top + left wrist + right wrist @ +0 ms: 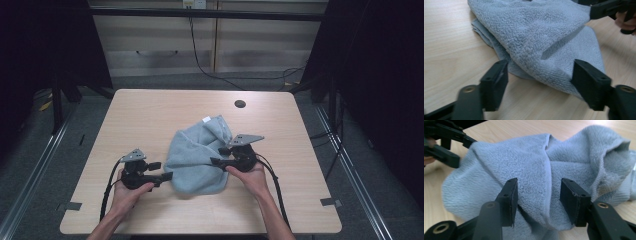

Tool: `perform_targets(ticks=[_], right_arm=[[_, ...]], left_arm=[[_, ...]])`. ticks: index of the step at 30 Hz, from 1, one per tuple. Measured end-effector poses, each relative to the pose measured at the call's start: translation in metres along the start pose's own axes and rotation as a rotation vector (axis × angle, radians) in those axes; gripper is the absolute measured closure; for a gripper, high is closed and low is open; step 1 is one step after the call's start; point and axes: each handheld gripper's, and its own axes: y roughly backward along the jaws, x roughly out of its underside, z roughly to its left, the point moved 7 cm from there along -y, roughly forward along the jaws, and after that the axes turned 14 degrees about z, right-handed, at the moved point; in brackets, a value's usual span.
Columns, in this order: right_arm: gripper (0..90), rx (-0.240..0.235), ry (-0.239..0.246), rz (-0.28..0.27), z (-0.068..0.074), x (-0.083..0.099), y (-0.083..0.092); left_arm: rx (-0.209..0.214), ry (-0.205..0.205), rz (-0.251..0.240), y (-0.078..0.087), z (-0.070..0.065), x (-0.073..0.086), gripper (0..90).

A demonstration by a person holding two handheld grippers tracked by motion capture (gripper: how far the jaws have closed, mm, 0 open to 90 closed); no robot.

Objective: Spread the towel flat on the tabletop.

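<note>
A crumpled grey-blue towel lies in a heap on the light wooden table, a little to the near side of its middle. My left gripper points right at the towel's near left edge. In the left gripper view its jaws stand wide apart, with a thick fold of the towel between them and not pinched. My right gripper points left at the towel's right side. The right gripper view shows its jaws open around a raised ridge of the towel.
A dark round hole is in the table's far right part. A white label shows at the towel's far edge. Tape marks sit near the front corners. Cabinets and trailing cables stand beyond the table.
</note>
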Motion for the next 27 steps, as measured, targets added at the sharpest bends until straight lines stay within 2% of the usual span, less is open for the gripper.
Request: perform_targets(ticks=[2,5,6,7,8,9,10,11,12,13,14,15,16,17,18,19,20,21,22,23,24,27], right_arm=[[41.5,-0.007,-0.008,0.01,0.0,0.002,-0.006],[46.0,-0.015,-0.007,0.025,0.004,0.006,-0.013],[61.1,-0.018,-0.001,0.023,0.006,0.007,-0.014],[66.4,-0.019,-0.001,0.016,0.006,0.008,-0.013],[66.4,-0.019,-0.001,0.016,0.006,0.008,-0.013],[72.9,-0.022,-0.007,0.015,0.008,0.008,-0.011],[78.5,-0.032,-0.004,0.004,0.009,0.008,-0.009],[88.2,-0.055,-0.017,-0.031,0.012,0.007,0.0],[88.2,-0.055,-0.017,-0.031,0.012,0.007,0.0],[88.9,-0.069,-0.036,-0.065,0.013,0.007,0.008],[88.9,-0.069,-0.036,-0.065,0.013,0.007,0.008],[89.1,-0.066,-0.041,-0.083,0.012,0.007,0.016],[89.1,-0.066,-0.041,-0.083,0.012,0.007,0.016],[89.2,-0.063,-0.044,-0.09,0.012,0.008,0.019],[89.2,-0.06,-0.046,-0.096,0.011,0.008,0.023],[89.3,-0.062,-0.057,-0.126,0.01,0.007,0.032],[89.3,-0.062,-0.057,-0.126,0.01,0.007,0.032],[89.3,-0.058,-0.055,-0.151,0.01,0.005,0.043],[89.3,-0.054,-0.053,-0.16,0.01,0.003,0.047],[89.3,-0.05,-0.052,-0.17,0.011,0.002,0.052],[89.3,-0.05,-0.052,-0.17,0.011,0.002,0.052],[89.4,-0.039,-0.043,-0.211,0.012,-0.007,0.07]], left_arm=[[0.0,0.0,0.006,-0.001,-0.005,0.002,21.6],[0.009,-0.01,0.011,-0.003,-0.01,0.006,20.9],[0.013,-0.012,0.021,-0.004,-0.012,0.008,20.7],[0.019,-0.017,0.027,-0.006,-0.013,0.009,20.8],[0.022,-0.025,0.027,-0.007,-0.015,0.011,20.8],[0.028,-0.032,0.036,-0.01,-0.018,0.012,22.3],[0.024,-0.043,0.046,-0.012,-0.02,0.013,24.9],[0.031,-0.068,0.046,-0.015,-0.026,0.015,35.0],[0.031,-0.068,0.046,-0.015,-0.026,0.015,36.0],[0.029,-0.077,0.053,-0.016,-0.03,0.015,39.6],[0.038,-0.085,0.054,-0.017,-0.032,0.015,39.6],[0.028,-0.122,0.039,-0.014,-0.037,0.014,60.4],[0.028,-0.122,0.039,-0.014,-0.037,0.014,64.7],[0.03,-0.129,0.049,-0.014,-0.039,0.013,64.7],[0.028,-0.141,0.031,-0.012,-0.041,0.011,71.6],[0.031,-0.146,0.026,-0.011,-0.042,0.01,79.7],[0.027,-0.148,0.012,-0.008,-0.043,0.009,79.7],[0.027,-0.149,-0.003,-0.004,-0.044,0.006,82.5],[0.034,-0.149,-0.012,-0.001,-0.045,0.004,82.7],[0.033,-0.152,-0.041,0.008,-0.045,-0.001,83.2],[0.033,-0.152,-0.041,0.008,-0.045,-0.001,83.3],[0.04,-0.143,-0.093,0.024,-0.042,-0.012,83.4]])
